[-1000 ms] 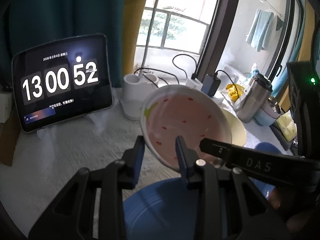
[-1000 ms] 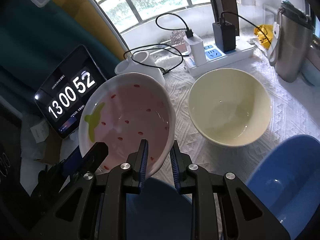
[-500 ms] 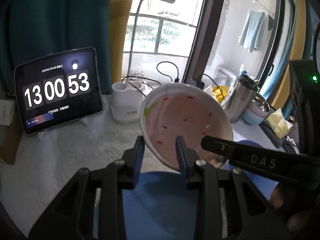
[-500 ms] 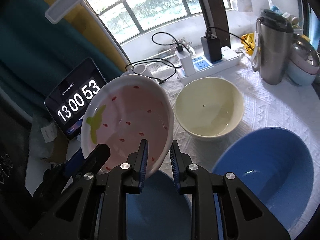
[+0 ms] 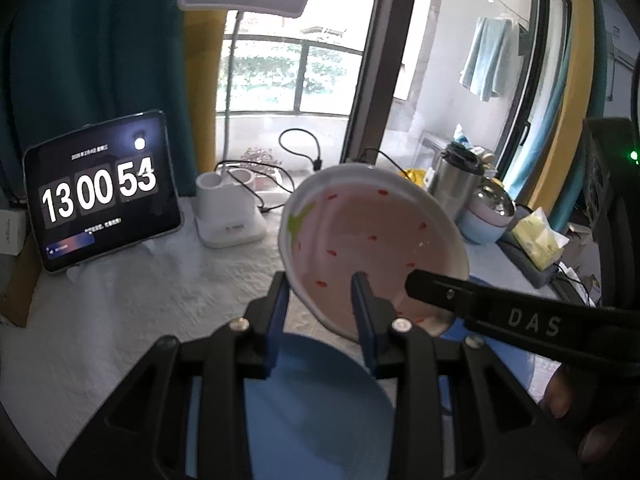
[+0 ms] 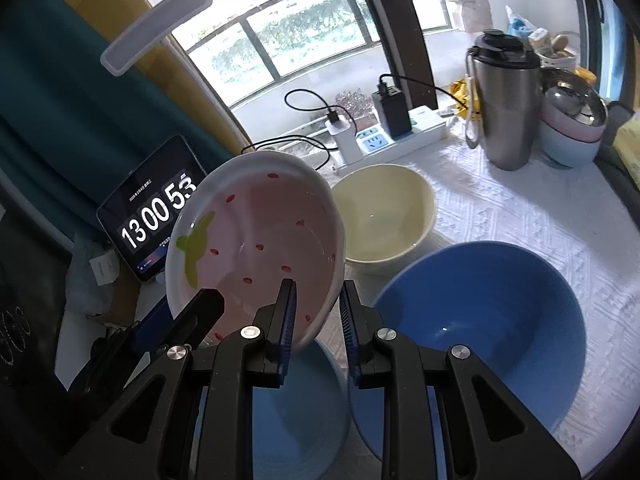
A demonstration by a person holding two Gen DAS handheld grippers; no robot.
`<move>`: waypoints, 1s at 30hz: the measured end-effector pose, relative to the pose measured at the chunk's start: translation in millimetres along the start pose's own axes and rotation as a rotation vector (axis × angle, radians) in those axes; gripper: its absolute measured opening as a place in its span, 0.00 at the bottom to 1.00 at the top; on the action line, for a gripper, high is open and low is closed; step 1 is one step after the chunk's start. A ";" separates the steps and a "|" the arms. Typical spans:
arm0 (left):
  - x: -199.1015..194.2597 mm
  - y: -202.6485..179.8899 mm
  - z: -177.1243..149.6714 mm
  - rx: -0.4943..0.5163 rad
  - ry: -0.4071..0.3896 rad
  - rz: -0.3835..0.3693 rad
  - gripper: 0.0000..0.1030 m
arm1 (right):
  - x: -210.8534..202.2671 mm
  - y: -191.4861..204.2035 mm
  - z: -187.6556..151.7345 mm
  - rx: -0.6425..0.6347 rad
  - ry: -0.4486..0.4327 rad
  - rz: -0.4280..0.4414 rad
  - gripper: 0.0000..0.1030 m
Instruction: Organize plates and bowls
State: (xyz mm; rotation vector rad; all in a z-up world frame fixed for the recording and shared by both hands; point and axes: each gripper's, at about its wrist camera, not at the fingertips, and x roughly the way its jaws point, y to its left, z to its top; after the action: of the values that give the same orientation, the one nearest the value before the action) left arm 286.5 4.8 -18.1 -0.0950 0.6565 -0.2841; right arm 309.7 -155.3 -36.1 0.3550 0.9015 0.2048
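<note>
A pink strawberry-pattern bowl (image 5: pixel 372 240) is held tilted in the air by both grippers. My left gripper (image 5: pixel 320 304) is shut on its near-left rim. My right gripper (image 6: pixel 316 312) is shut on its right rim, and the bowl shows in the right wrist view (image 6: pixel 256 248) too. A light blue plate (image 5: pixel 304 408) lies below, also seen in the right wrist view (image 6: pixel 296 404). A large blue bowl (image 6: pixel 480 320) and a cream bowl (image 6: pixel 384 220) rest on the white cloth (image 6: pixel 520 208).
A tablet clock (image 5: pixel 100 192) leans at the back left beside a white lamp base (image 5: pixel 228 216). A power strip (image 6: pixel 400 136), steel flask (image 6: pixel 504 108) and stacked pastel bowls (image 6: pixel 572 128) stand at the back right. A tissue pack (image 5: pixel 540 236) lies right.
Both grippers have lifted the pink bowl higher above the table. The cream and blue bowls now sit farther below in the right wrist view.
</note>
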 end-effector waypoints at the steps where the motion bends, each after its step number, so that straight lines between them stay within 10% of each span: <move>1: -0.8 -3.1 -0.5 0.003 0.000 -0.003 0.32 | -2.7 -2.3 -1.1 0.003 -0.002 -0.001 0.23; 30: 3.7 -90.1 -36.0 0.082 0.076 -0.066 0.32 | -53.3 -89.4 -34.4 0.095 -0.016 -0.032 0.23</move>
State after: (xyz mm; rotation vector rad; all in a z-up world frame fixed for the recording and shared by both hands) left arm 246.4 -82.4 -32.8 -0.0274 0.7174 -0.3788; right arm 252.3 -247.4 -51.3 0.4294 0.9020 0.1296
